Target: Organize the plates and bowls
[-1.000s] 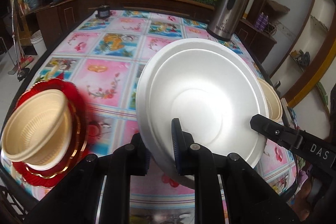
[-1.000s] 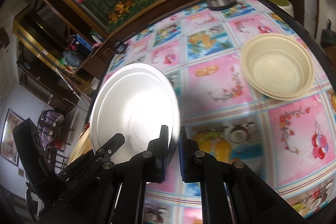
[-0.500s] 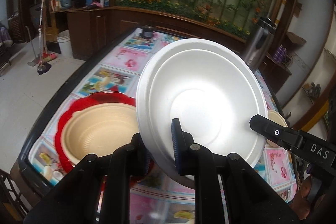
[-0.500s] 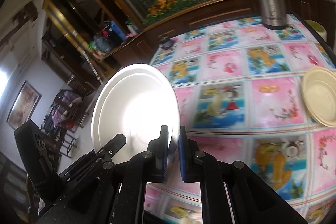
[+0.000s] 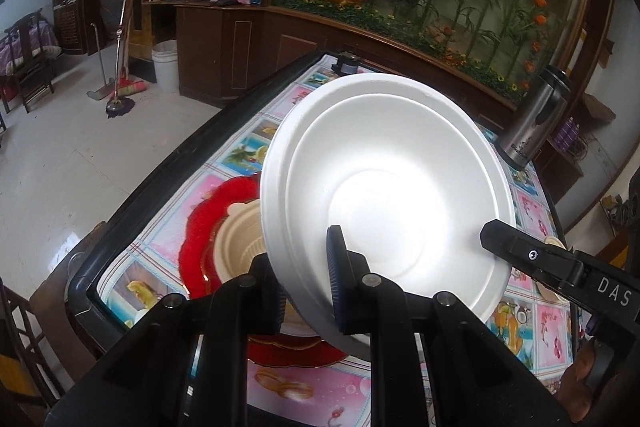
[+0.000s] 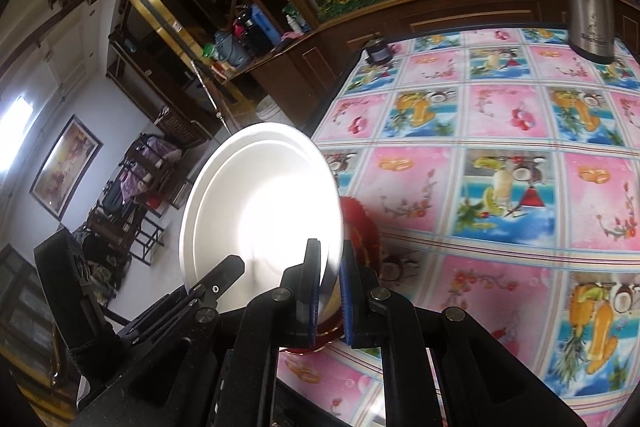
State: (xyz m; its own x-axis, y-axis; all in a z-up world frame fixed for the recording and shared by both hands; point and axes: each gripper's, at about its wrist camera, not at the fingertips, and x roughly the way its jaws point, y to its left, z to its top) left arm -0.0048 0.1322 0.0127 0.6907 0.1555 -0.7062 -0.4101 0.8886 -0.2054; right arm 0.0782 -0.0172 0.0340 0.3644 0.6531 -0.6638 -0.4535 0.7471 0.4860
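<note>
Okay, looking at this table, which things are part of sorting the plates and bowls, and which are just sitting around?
Part of the job:
- white foam plate, clamped by both the left gripper and right gripper
- beige plastic bowl
- scalloped red plate under that bowl

Just lying about:
- steel thermos jug
- small dark cup
- floral tablecloth

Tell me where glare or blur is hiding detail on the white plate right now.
Left wrist view: the white plate has a blown-out center, its rim sharp; the red plate beneath reads clearly. Right wrist view: the same glare, and the red plate edge is blurred.
</note>
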